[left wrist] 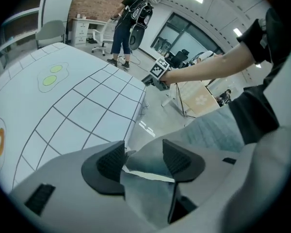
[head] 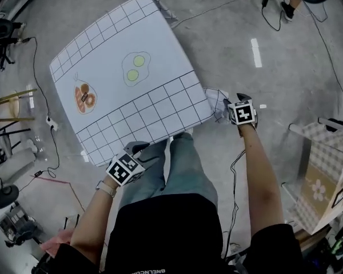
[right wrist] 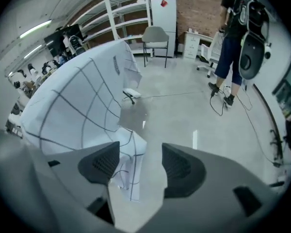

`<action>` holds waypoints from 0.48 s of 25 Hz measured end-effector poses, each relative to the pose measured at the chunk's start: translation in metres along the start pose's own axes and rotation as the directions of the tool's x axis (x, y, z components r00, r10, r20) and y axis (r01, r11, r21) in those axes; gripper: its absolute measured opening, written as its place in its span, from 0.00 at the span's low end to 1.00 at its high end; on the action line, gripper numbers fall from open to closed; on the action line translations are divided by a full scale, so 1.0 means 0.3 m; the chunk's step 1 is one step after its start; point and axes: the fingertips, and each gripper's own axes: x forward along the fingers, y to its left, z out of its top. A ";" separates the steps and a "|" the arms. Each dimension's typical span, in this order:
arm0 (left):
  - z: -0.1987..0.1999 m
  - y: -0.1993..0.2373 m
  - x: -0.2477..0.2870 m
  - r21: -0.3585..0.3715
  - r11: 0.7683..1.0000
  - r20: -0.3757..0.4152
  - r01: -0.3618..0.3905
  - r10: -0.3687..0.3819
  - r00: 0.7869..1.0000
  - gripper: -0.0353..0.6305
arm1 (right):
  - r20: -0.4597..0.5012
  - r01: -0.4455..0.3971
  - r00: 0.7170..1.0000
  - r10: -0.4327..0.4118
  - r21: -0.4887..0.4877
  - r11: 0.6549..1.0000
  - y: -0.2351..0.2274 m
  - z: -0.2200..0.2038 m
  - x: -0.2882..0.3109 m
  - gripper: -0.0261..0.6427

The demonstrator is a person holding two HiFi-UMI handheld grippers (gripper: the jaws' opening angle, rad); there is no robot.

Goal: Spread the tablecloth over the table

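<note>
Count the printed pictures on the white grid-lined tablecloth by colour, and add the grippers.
Green-yellow printed picture: 1
Orange-brown printed picture: 1
Grey two-jaw grippers: 2, the left gripper and the right gripper, both with jaws apart
Total: 4

The tablecloth (head: 126,90) lies over the bench (hidden beneath it). The left hand-held gripper (head: 138,151) is at its near edge, toward the left corner. The right hand-held gripper (head: 235,104) is just beside the drooping near-right corner. Beyond the far side stand a chair (right wrist: 155,35) and, right of it, another person (right wrist: 235,38).
</note>
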 end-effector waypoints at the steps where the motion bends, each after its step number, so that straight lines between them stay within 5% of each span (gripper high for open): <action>1: -0.006 0.003 -0.009 -0.014 1.000 0.008 -0.013 0.013 1.000 0.42 | -0.021 0.000 1.000 0.001 0.017 1.000 -0.018 -0.003 0.041 0.45; 12: 0.000 0.080 0.012 -0.145 0.988 0.069 -0.058 0.069 0.995 0.42 | -0.194 -0.161 0.967 0.165 0.037 0.986 0.012 -0.109 0.384 0.31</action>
